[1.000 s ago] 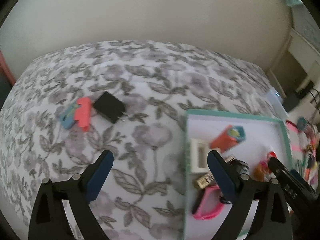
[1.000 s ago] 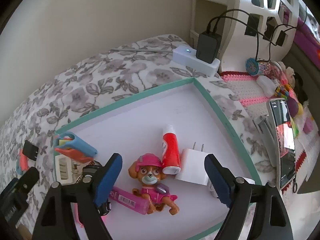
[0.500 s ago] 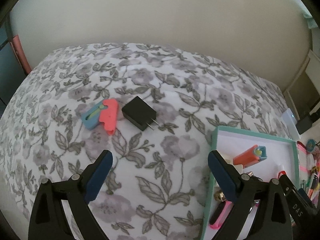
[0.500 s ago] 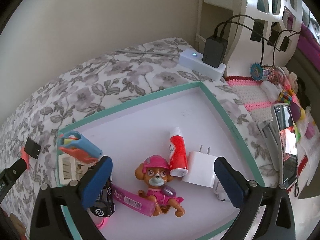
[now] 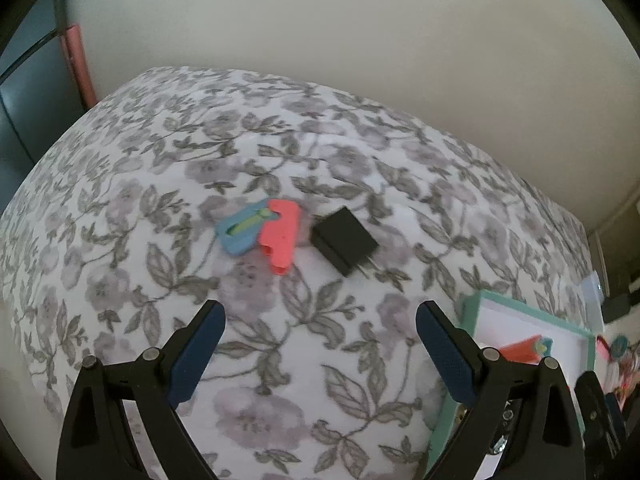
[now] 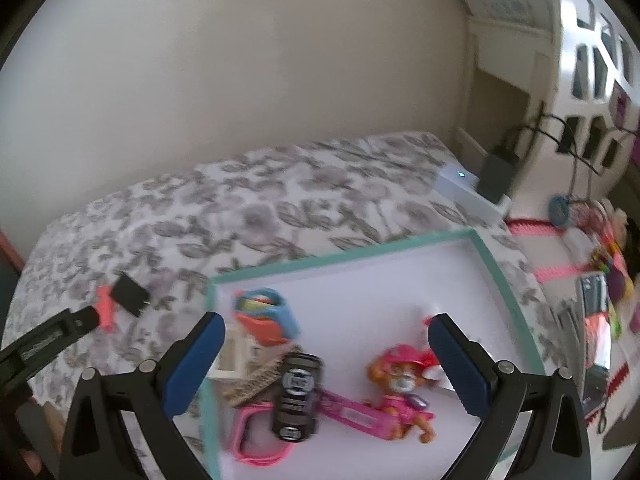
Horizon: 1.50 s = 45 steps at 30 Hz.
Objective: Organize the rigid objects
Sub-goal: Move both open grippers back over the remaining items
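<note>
Floral bedspread [image 5: 280, 360] against beige wall. Teal-rimmed white tray [image 6: 496, 264] on spread. Left gripper [image 5: 320, 332] jaws wide apart, nothing between; hovers over bare spread. Just beyond it: black charger [image 5: 344, 240], beside it coral-and-blue toy [image 5: 264, 234], touching or nearly so, both outside tray. Right gripper [image 6: 326, 346] jaws just been opening, now at widest, empty, above tray. Under it in tray: pup figure [image 6: 400, 376], black toy car [image 6: 298, 392], pink watch band [image 6: 256, 440], second coral-blue toy [image 6: 266, 316].

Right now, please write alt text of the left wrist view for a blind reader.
The open left gripper, holding nothing, points at a black charger and a blue and coral toy on the floral bedspread; a teal-rimmed tray sits at right.
</note>
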{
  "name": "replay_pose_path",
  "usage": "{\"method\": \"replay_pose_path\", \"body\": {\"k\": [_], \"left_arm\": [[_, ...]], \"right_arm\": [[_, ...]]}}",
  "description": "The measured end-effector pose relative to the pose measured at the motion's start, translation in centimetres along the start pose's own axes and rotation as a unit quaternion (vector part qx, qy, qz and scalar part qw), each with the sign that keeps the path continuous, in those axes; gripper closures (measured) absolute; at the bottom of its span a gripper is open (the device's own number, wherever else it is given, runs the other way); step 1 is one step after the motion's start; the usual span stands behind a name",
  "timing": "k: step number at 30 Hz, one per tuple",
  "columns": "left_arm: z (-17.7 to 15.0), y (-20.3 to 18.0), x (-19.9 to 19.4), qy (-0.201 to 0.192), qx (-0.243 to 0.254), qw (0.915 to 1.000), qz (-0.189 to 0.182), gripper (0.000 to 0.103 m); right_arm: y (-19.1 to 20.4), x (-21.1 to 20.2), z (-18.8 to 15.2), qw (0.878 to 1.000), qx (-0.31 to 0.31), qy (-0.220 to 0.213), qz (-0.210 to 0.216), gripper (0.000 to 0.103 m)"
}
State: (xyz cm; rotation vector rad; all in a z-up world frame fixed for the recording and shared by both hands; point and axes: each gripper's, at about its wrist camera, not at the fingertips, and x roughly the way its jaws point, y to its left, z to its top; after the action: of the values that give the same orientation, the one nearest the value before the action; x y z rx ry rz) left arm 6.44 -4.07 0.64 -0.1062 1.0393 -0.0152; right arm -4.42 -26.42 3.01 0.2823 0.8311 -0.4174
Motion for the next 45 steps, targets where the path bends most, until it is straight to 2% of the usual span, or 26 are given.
{"method": "replay_pose_path", "body": {"k": [12, 17, 26, 37, 45], "left_arm": [[1.9, 5.0, 0.1, -0.003, -0.061, 0.998, 0.018, 0.007], [2.5, 7.3, 0.5, -0.003, -0.087, 0.9959, 0.026, 0.007], [2.9, 10.6, 1.8, 0.008, -0.128, 0.9911, 0.034, 0.007], [3.4, 11.0, 2.7, 0.008, -0.128, 0.9912, 0.031, 0.007], [4.1, 10.6, 4.3, 0.016, -0.112, 0.9936, 0.005, 0.006]], "right_arm": [[5.0, -1.8, -0.1, 0.997, -0.055, -0.031, 0.053, 0.0], [7.3, -1.5, -1.0, 0.993, -0.09, -0.023, 0.071, 0.0], [10.7, 0.3, -3.0, 0.986, -0.133, 0.016, 0.097, 0.0], [12.7, 1.4, -4.1, 0.98, -0.17, 0.035, 0.098, 0.0], [13.7, 2.6, -3.3, 0.98, -0.157, 0.041, 0.119, 0.0]]}}
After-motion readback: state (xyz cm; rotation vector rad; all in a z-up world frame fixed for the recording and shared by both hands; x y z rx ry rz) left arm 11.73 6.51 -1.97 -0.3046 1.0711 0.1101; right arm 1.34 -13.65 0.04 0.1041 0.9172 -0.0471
